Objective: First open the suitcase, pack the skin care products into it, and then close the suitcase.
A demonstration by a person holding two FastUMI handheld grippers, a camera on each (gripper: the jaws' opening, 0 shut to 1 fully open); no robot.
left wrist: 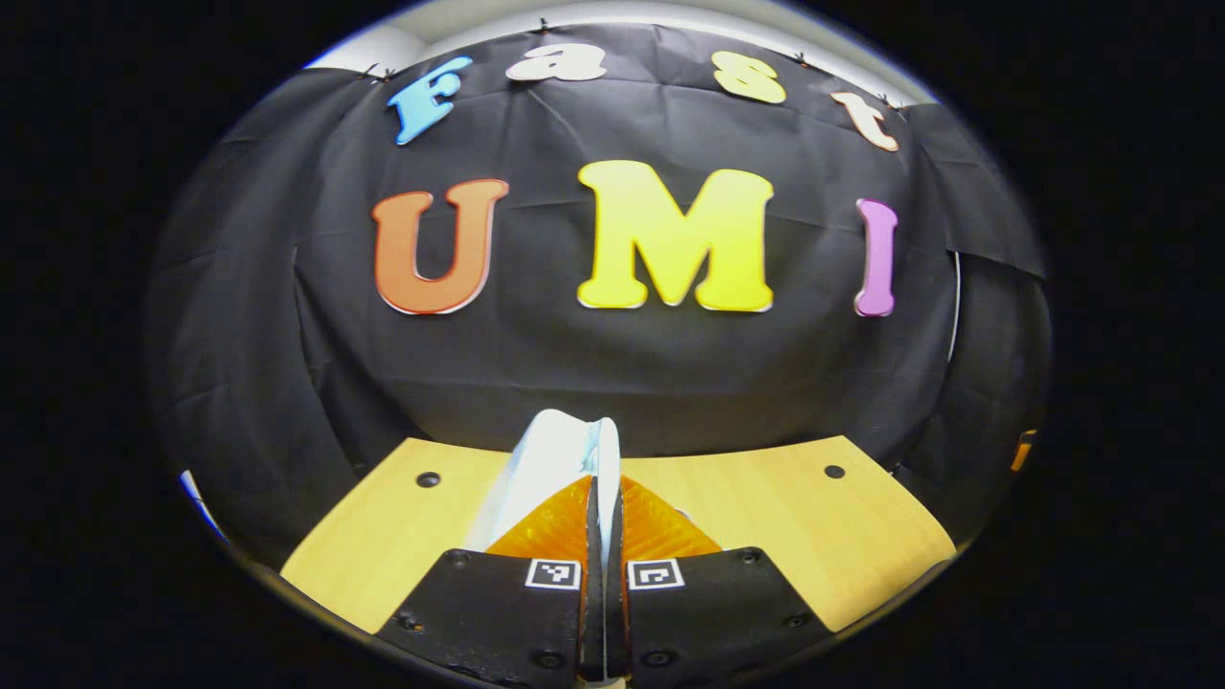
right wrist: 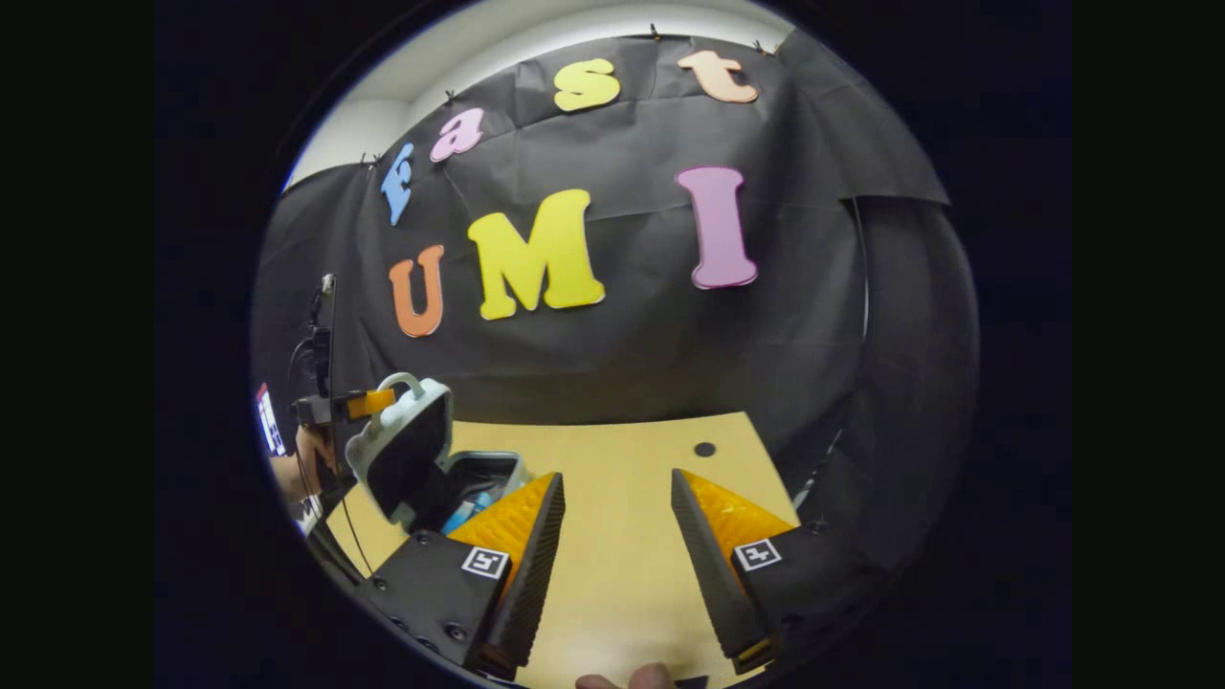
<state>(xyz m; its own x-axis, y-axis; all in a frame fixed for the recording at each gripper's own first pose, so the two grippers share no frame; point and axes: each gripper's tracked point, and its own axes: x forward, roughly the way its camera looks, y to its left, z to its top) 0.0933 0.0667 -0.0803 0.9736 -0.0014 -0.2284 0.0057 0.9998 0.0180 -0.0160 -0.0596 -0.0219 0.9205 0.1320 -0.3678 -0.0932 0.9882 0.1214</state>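
The left gripper [left wrist: 603, 498] has its ribbed orange jaws pinched on the rim of the pale, rounded suitcase lid [left wrist: 550, 459]. The suitcase [right wrist: 421, 459] stands open on the smooth wooden bench [right wrist: 622, 536], a blue skin care tube [right wrist: 462, 512] inside; the right gripper [right wrist: 617, 517], jaws wide, hovers nearby.

Black cloth wall [left wrist: 612, 373] behind pale wooden table [left wrist: 766, 507] (dark round holes); white ceiling strip above.
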